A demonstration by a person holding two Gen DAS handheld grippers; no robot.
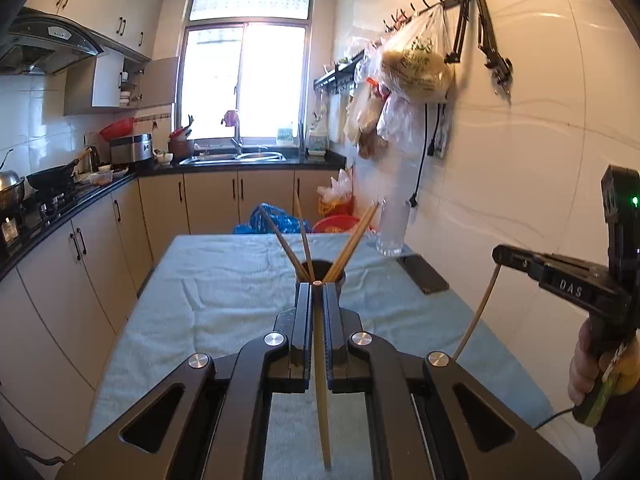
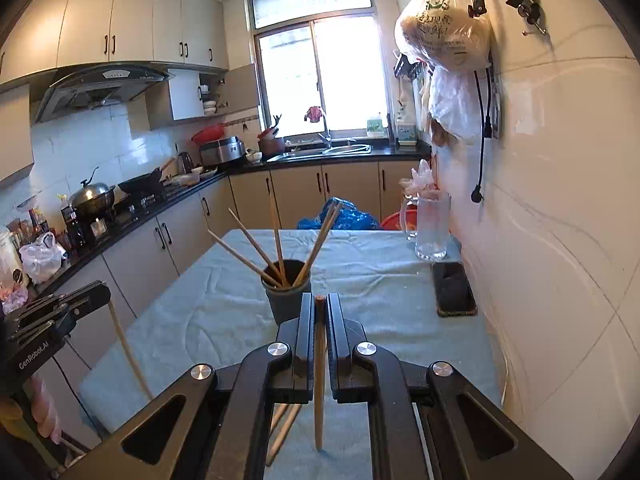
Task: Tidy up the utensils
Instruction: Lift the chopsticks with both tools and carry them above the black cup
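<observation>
A dark cup [image 2: 287, 294] stands mid-table on the blue cloth and holds several wooden chopsticks [image 2: 276, 236] that fan upward; it also shows in the left wrist view [image 1: 320, 274]. My left gripper [image 1: 317, 285] is shut on a chopstick [image 1: 321, 380] that hangs down, just before the cup. My right gripper [image 2: 319, 299] is shut on another chopstick [image 2: 319, 380] that hangs down, just before the cup. Each gripper shows in the other's view, the right one [image 1: 498, 255] and the left one [image 2: 105, 291]. Loose chopsticks [image 2: 280, 428] lie on the cloth below my right gripper.
The table with the blue cloth [image 2: 380, 280] stands against the white tiled wall on the right. A black phone [image 2: 455, 289] and a clear glass mug [image 2: 431, 226] sit along its right side. Kitchen cabinets [image 2: 132, 256] and a stove run along the left. Plastic bags [image 2: 444, 28] hang above.
</observation>
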